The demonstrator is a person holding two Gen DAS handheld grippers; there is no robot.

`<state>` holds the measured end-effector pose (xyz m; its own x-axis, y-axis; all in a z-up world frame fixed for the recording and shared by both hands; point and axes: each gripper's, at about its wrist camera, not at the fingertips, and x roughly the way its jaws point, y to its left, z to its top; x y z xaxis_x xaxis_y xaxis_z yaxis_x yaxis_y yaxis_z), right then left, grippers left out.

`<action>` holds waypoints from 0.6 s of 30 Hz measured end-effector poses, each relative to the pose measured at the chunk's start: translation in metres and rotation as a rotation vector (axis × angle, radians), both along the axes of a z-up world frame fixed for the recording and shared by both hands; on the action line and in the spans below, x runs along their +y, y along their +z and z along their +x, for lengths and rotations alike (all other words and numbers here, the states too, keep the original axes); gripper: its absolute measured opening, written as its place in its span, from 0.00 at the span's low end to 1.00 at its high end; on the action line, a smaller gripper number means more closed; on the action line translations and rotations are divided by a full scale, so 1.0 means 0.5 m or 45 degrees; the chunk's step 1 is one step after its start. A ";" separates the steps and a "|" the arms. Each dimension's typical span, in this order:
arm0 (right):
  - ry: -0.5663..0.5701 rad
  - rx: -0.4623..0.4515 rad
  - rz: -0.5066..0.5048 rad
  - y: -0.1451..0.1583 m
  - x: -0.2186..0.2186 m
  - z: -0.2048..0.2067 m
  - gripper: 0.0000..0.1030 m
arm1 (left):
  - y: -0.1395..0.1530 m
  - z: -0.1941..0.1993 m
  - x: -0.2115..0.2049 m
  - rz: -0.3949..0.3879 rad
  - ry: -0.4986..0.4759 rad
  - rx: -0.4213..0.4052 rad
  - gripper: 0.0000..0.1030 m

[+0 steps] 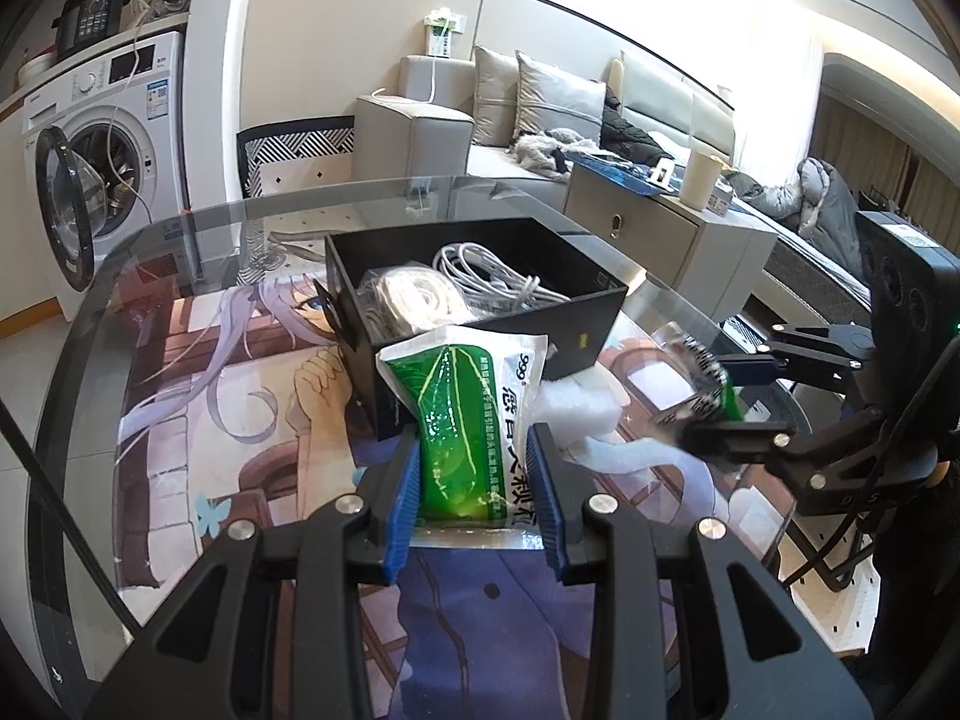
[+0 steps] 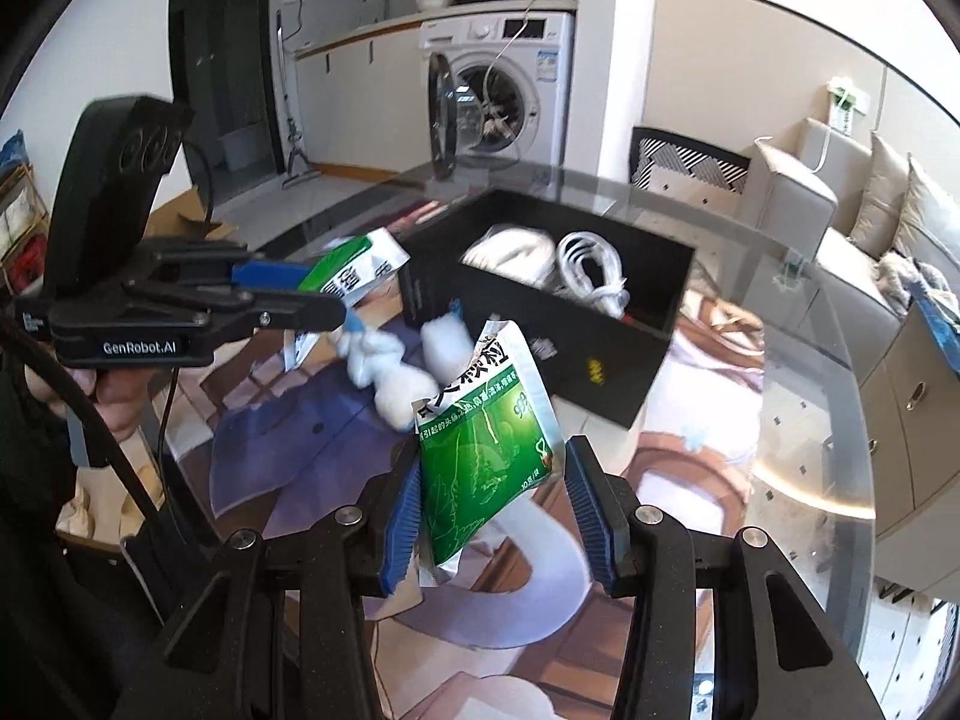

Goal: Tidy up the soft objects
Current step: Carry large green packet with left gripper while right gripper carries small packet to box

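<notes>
My left gripper [image 1: 477,495] is shut on a green and white medicine pouch [image 1: 474,414] and holds it just in front of the black box [image 1: 576,312]. The box holds a white rope bundle [image 1: 408,294] and a coiled white cable [image 1: 498,276]. My right gripper [image 2: 492,510] has a second green pouch [image 2: 486,456] between its pads [image 2: 405,510]; the pouch touches the left pad and hangs tilted, with a gap at the right pad. White foam pieces [image 2: 396,384] lie on the mat next to the box [image 2: 606,360]. The left gripper also shows in the right wrist view [image 2: 312,294].
The round glass table [image 1: 84,324] carries an anime-print mat [image 1: 240,408]. A washing machine with its door open [image 1: 90,180] stands at the left, a sofa [image 1: 528,114] and a low cabinet [image 1: 648,222] behind the table.
</notes>
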<state>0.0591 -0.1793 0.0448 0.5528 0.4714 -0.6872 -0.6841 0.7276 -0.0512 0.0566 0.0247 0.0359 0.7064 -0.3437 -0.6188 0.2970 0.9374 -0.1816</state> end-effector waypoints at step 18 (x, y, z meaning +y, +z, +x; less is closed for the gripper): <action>-0.135 -0.095 0.135 0.075 -0.035 0.057 0.45 | 0.051 0.061 -0.002 -0.062 0.097 -0.048 0.33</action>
<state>0.0877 -0.1966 0.0821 0.6507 0.4756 -0.5919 -0.6006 0.7994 -0.0179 0.0873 0.0238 0.0613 0.7543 -0.3166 -0.5752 0.2323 0.9481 -0.2173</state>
